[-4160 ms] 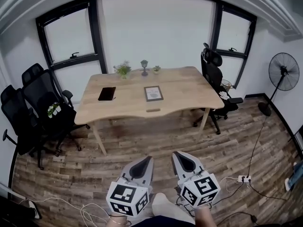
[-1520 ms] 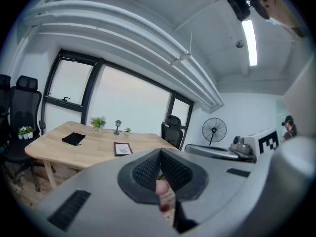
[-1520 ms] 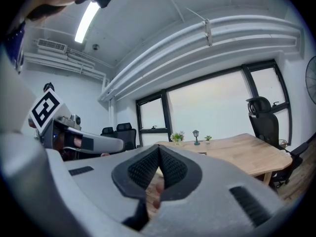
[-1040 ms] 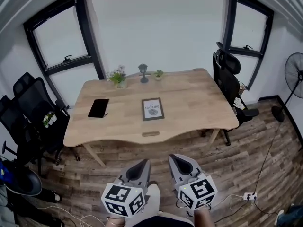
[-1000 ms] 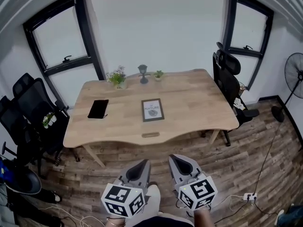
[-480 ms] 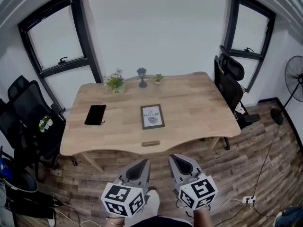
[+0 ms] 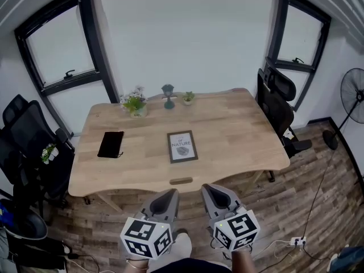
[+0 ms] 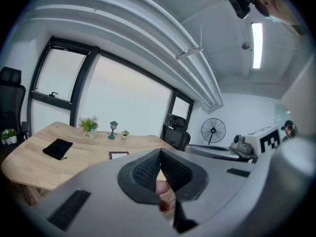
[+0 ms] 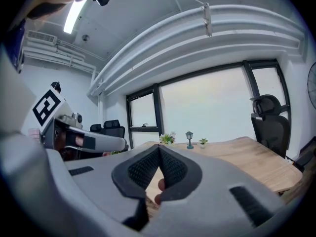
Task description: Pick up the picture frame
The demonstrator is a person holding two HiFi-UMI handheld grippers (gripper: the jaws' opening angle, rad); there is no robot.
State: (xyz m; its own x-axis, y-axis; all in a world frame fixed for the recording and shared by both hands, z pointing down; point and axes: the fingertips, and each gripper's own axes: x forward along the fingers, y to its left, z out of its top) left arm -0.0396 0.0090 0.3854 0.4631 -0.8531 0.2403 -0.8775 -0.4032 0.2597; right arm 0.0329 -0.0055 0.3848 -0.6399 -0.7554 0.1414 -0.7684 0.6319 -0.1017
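The picture frame point(image 7: 182, 147) lies untouched on the worktop point(image 7: 239, 129), toward its front edge; left tool point(image 7: 169, 193) and right tool point(image 7: 207, 187), clenched empty, hover short.

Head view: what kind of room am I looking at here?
Probably a small office or meeting room: a large wooden table with black office chairs at its sides, big dark-framed windows behind it, and a pedestal fan at the right.
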